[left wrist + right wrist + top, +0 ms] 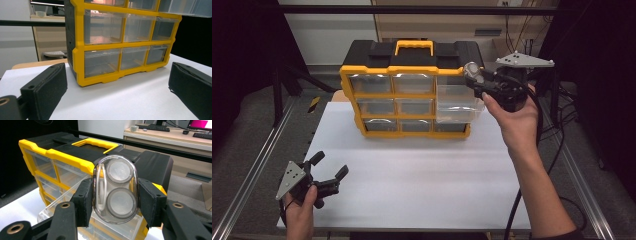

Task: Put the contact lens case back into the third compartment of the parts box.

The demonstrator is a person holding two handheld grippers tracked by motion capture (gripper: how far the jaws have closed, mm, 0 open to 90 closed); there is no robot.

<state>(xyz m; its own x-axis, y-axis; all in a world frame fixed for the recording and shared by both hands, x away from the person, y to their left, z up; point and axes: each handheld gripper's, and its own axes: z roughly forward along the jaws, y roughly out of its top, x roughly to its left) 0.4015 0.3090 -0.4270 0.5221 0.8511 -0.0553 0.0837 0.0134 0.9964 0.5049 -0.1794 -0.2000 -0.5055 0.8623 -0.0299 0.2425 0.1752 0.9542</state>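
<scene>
One clear oval case (115,192), showing two round grey discs stacked inside it, is being pinched at its sides by the right tongs (115,202); both black pads are pressing against its transparent shell. In the high view the case (473,75) is sitting at about 1 o'clock of the table (422,175), held above the top right corner of the organiser (404,95) and over a pulled-out drawer.

The organiser, yellow-framed with a black top and a yellow handle (414,47), is standing upright at 12 o'clock on the table. Its clear drawers are lying in three rows; the right-hand drawer (459,110) is jutting forward from the frame, just below the held case. The right hand (514,120) is reaching in from 4 o'clock and gripping the tool's body.

The left tongs (328,172) are resting at 8 o'clock, near the table's front left corner, well apart from the organiser. Their pads (45,87) are standing spread, with nothing between them, and are pointing toward the organiser's lower drawers (102,62).
</scene>
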